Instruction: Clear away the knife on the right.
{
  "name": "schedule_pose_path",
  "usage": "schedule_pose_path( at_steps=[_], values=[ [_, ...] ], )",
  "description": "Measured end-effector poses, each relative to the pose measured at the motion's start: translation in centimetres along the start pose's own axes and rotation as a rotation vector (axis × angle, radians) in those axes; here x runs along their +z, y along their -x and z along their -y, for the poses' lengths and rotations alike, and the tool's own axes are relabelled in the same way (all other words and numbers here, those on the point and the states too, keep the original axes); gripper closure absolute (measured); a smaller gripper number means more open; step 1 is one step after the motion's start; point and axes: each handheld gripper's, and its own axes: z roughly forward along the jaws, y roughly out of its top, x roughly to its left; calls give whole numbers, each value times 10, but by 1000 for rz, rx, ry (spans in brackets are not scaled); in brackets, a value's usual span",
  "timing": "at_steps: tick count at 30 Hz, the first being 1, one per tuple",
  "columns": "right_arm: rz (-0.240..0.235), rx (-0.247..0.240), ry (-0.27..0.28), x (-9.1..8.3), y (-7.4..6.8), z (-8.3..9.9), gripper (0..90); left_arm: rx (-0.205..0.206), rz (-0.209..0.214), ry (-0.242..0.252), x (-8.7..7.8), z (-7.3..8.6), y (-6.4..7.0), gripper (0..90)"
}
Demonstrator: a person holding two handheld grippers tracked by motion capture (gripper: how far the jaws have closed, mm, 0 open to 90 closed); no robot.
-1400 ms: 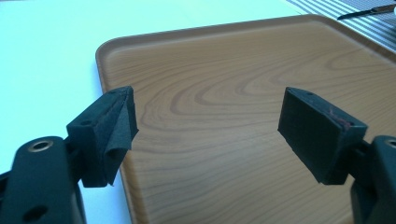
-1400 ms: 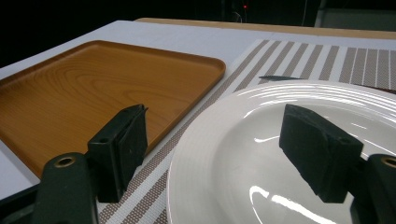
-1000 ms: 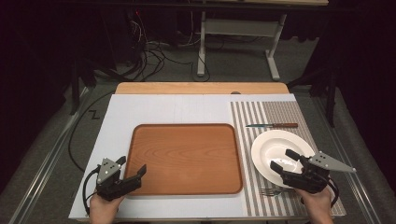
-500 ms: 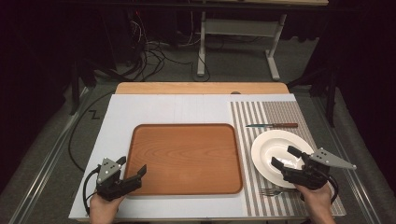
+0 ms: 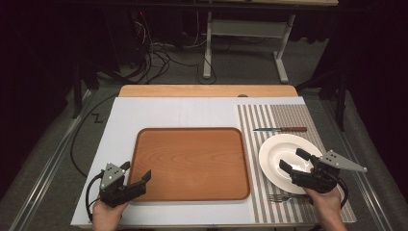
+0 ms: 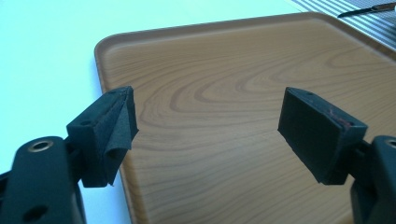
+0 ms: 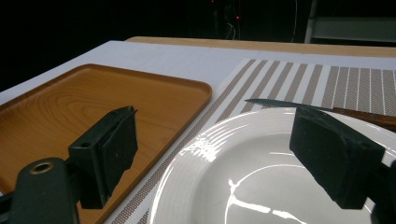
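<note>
A wooden tray (image 5: 191,163) lies in the middle of the white table. Right of it, a white plate (image 5: 284,156) rests on a striped placemat (image 5: 284,118). My left gripper (image 5: 135,173) is open at the tray's near left corner, its jaws spread over the tray (image 6: 224,116) with nothing between them. My right gripper (image 5: 294,160) is open just above the near side of the plate (image 7: 261,172), jaws apart and empty. A knife (image 5: 280,129) with a wooden handle lies beyond the plate, and its blade (image 7: 285,103) shows past the rim. A fork (image 5: 281,198) lies near the plate's front edge.
The white tabletop (image 5: 163,113) ends at a wooden strip (image 5: 207,90) along the far side. Beyond it stand cables and a table frame (image 5: 245,43) on the dark floor. Metal rails (image 5: 43,173) run along both sides of the table.
My right gripper has edged slightly left and forward over the plate's near side. The left gripper has stayed where it was.
</note>
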Motion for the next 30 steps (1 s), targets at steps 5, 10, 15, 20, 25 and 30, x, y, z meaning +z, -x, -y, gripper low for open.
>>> schedule_pose_path(
  at_steps=[5,10,15,20,25,30],
  values=[
    [3,4,6,1,2,-2,155,2,-1,-1,0,0,0,205],
    [6,4,7,1,4,-3,155,1,-1,0,0,0,0,205],
    [17,12,6,2,7,-5,156,0,-2,1,0,0,0,205],
    [21,14,5,4,9,-7,156,0,-3,2,0,0,0,205],
    [26,12,3,8,10,-8,157,1,-3,1,0,0,0,205],
    [35,16,4,11,13,-8,158,-1,-4,3,0,0,0,205]
  ],
)
